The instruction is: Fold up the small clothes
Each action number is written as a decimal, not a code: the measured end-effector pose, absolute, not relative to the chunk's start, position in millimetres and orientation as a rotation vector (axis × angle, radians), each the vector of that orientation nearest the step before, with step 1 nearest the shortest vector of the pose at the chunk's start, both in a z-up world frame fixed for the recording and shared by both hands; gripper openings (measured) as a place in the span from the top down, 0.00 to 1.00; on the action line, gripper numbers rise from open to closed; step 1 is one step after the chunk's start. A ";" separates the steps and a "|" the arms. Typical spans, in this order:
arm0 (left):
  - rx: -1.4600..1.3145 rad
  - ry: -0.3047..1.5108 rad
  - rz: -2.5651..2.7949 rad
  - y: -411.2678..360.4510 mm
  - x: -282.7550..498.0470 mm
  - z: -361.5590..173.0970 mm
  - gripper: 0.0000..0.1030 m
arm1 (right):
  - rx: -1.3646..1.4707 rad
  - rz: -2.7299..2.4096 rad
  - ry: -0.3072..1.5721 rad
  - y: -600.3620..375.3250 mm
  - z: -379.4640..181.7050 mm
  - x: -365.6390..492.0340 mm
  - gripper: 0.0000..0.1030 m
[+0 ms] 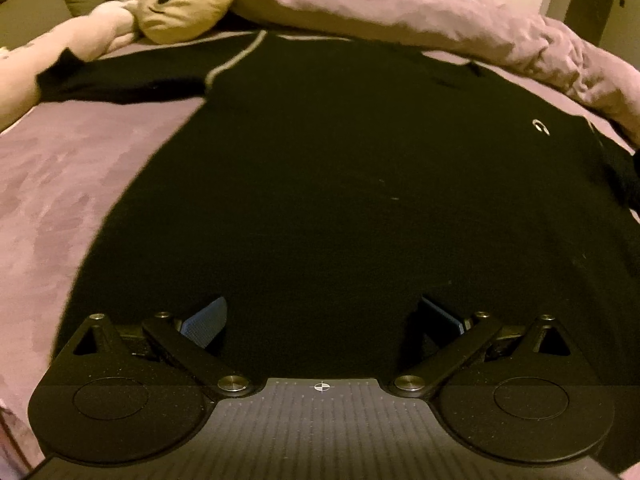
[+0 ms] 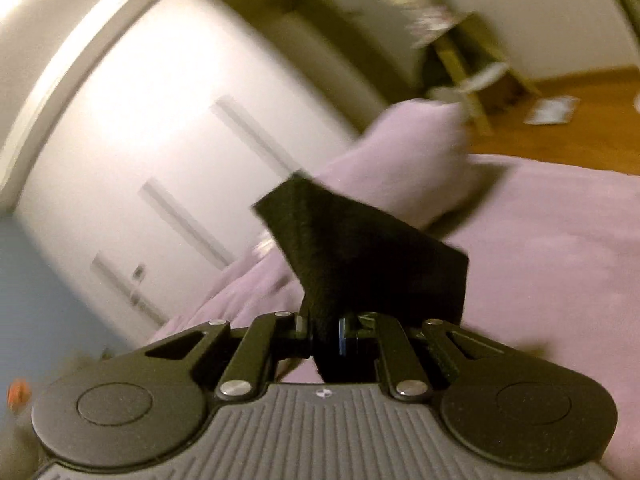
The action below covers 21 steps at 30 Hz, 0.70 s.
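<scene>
Left wrist view looks steeply down the left gripper, whose two blue-padded fingers are spread wide, one at about eight o'clock and one at four o'clock of the frame's centre, with nothing between them but the hem end of the black sweater beneath. The sweater lies flat on the mauve bedsheet, body running up toward twelve o'clock, one sleeve stretched out toward ten o'clock with a pale stripe along its shoulder seam and a small white logo at two o'clock. A tan plush toy sits at eleven o'clock, just past the sleeve, and a rumpled mauve duvet is bunched along the far edge from twelve to two o'clock. The right wrist view, heavily blurred and tilted, shows what the other cannot: the right gripper pressed together on a black fabric piece that fans out above the jaws toward twelve o'clock, lifted clear of the sheet. Beyond it stand white wardrobe doors at ten o'clock and a wooden floor at two o'clock. No container appears in either view.
</scene>
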<state>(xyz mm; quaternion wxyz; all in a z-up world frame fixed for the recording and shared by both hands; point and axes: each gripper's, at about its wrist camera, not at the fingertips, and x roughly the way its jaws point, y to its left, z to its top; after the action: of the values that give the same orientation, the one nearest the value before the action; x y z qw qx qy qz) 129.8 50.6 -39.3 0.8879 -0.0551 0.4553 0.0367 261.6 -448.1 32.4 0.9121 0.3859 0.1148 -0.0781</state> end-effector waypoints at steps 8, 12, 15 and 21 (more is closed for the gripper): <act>-0.143 0.934 0.114 82.9 120.2 -33.4 0.00 | 0.609 0.131 0.397 -272.7 24.0 318.2 0.90; -0.144 0.930 0.122 94.3 120.0 -31.9 0.00 | 0.500 0.219 0.535 -181.2 -16.9 322.7 0.64; -0.145 0.927 0.126 99.9 122.4 -29.7 0.00 | 0.519 0.272 0.616 -153.0 -39.1 307.7 0.52; -0.155 0.904 0.064 98.6 142.2 -20.8 0.00 | 0.649 0.133 0.588 -216.5 -58.6 249.8 0.52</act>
<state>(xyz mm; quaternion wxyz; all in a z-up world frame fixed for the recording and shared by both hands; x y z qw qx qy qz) 142.2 98.6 -20.8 0.8962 -0.0747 0.4363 0.0309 249.8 -216.5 -58.6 0.9035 0.3142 0.2843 0.0641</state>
